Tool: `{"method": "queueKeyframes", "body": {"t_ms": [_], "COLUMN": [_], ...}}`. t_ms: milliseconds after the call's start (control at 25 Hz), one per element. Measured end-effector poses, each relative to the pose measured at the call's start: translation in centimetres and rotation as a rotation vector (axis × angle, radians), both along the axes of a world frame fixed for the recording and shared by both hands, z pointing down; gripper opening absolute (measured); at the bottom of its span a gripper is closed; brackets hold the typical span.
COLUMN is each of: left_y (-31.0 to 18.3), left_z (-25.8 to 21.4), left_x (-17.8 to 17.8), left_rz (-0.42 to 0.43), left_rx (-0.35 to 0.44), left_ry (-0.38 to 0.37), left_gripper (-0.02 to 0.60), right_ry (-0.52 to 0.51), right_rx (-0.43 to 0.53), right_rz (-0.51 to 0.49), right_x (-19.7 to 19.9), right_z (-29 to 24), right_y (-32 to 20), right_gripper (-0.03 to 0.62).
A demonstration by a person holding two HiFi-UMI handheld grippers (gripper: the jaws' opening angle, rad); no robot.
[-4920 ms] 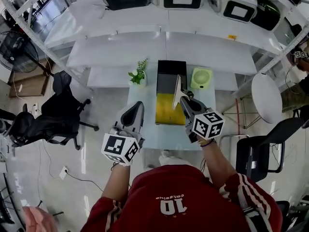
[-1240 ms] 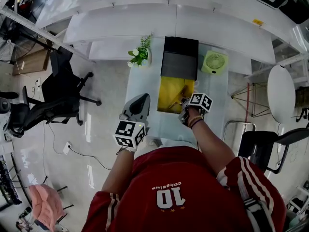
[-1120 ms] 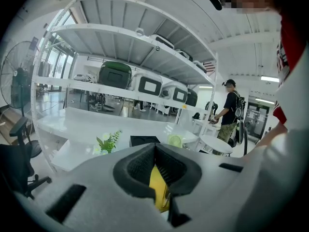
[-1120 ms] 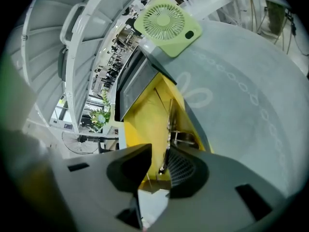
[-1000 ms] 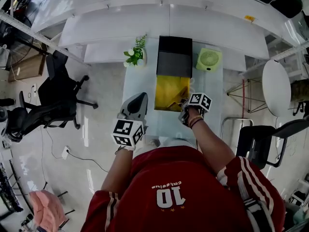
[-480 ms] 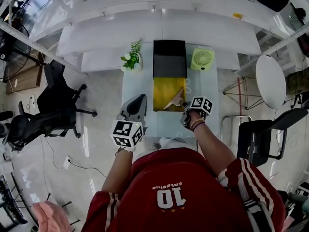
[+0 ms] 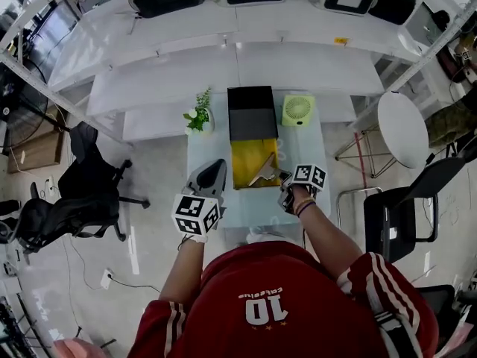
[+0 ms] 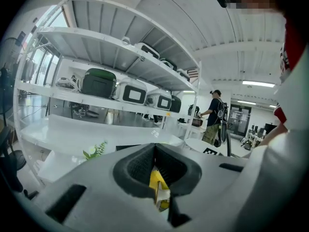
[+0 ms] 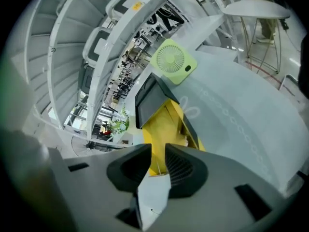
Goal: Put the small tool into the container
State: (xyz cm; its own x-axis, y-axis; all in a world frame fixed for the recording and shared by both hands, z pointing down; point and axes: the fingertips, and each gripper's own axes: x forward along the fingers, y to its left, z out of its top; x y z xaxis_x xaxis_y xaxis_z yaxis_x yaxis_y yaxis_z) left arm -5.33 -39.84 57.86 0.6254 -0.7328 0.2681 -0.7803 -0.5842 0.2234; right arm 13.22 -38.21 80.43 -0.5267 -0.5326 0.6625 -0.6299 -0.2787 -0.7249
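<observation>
Grey flat tool point(image 7: 264, 173) sits clamped in your right gripper point(image 7: 282, 186), jaws pinched narrow on its near end; in the right gripper view it shows as a pale wedge point(image 9: 152, 195) between the pads. The tool's blade sticks out over the near right part of the yellow container point(image 7: 250, 159); can't tell if it touches the box. The container is open, its black lid point(image 7: 250, 112) flipped back on the far side, and stands mid-table, straight ahead of your right gripper point(image 9: 157, 154). Your left gripper point(image 7: 215, 165) hangs just left of the container over the table's point(image 7: 309, 144) near left part, jaws closed tip to tip with nothing gripped; the left gripper view shows only a bit of yellow container point(image 8: 158, 187) through the gap behind the tips. A green fan point(image 7: 298, 110) stands right of the lid, a small plant point(image 7: 197, 115) left of it, both at the table's far end.
</observation>
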Motion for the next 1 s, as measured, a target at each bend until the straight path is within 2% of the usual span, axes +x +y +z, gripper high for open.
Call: {"method": "queueKeyframes", "body": {"t_ms": [200,400,680,1000], "left_y": [1.1,2.8,4.9,6.9], "left_z": [-0.9,-2.7,-6.2,-8.2], "left_x": [-0.1,-0.4,-1.4,-3.9], "left_rz": [0.044,0.057,0.047,0.007], "left_rx": [-0.011,0.0,0.05,0.104], "left_ry": [0.022,0.018,0.05,0.067], "left_gripper": [-0.002,-0.002,-0.002,-0.002], "right_ry": [-0.039,-0.049,0.106,0.275], "right_rx": [0.141,0.258,0.401,0.589], "right_rz": [-0.075,-0.229,-0.385,-0.474], "right_x": [-1.6,-3.6,-3.2,-3.8], "right_z": [-4.4,-8.6,-13.5,-19.8], "right_y": [0.6,2.7,5.9,8.8], "right_gripper": [0.078,0.069,0.066,0.064]}}
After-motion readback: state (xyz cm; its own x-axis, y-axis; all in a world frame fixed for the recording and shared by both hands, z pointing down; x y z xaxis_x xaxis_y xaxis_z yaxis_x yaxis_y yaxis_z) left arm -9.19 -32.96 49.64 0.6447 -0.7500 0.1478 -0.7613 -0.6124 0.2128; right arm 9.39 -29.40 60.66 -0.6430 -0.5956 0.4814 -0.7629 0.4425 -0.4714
